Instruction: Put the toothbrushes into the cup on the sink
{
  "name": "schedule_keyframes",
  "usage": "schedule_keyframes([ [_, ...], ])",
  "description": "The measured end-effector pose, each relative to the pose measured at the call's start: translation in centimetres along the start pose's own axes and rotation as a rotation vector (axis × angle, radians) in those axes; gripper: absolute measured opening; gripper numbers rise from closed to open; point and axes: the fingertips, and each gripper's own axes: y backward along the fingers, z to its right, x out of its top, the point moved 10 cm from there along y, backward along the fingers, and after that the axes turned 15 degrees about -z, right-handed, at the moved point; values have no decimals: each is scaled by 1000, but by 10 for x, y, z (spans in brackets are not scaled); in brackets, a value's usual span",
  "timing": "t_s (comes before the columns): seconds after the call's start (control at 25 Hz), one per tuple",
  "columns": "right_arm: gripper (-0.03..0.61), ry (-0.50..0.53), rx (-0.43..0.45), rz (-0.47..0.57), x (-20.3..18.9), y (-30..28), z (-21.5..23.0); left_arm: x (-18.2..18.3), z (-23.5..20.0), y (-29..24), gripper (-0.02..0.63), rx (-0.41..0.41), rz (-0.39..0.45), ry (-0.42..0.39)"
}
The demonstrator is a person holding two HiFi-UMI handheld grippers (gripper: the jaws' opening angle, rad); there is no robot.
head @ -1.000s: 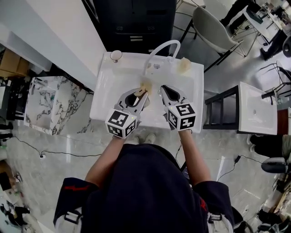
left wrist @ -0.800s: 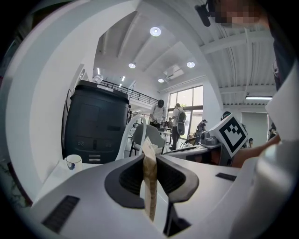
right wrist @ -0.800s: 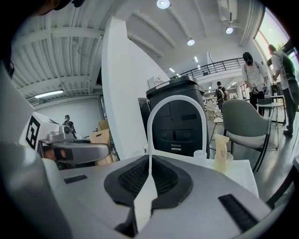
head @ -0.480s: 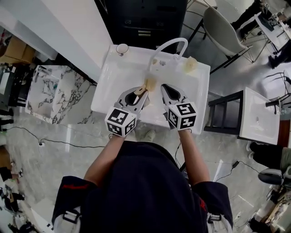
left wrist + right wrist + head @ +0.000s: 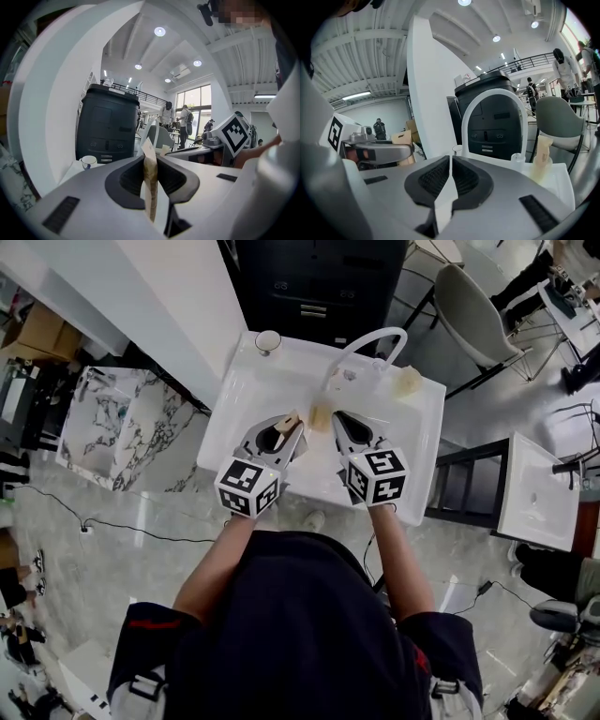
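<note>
The left hand-held gripper point(image 5: 151, 158) is clenched on a tan paper-wrapped toothbrush point(image 5: 150, 187), which stands upright between its pads over the basin. The right hand-held gripper point(image 5: 450, 161) hovers just to the right, its jaws pressed together with nothing between them. A second tan packet point(image 5: 321, 416) shows between the two gripper tips, over the white sink point(image 5: 230, 423). Further away, the curved white faucet point(image 5: 375, 337) arches at the sink's far edge, with a third tan packet point(image 5: 408, 381) near its base on the far right. The cup point(image 5: 268, 340) stands on the sink's far left corner, well apart from the held toothbrush.
</note>
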Motion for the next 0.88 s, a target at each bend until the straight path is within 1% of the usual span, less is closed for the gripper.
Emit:
schedule_keyframes([
  [0.28,43,9,1,-23,14,-32,-11,6,-32,1,69,1,3,9],
  [0.88,43,-44,-5,-75,39,-105,-25,13,-114,-12,71,-27,-33,43],
])
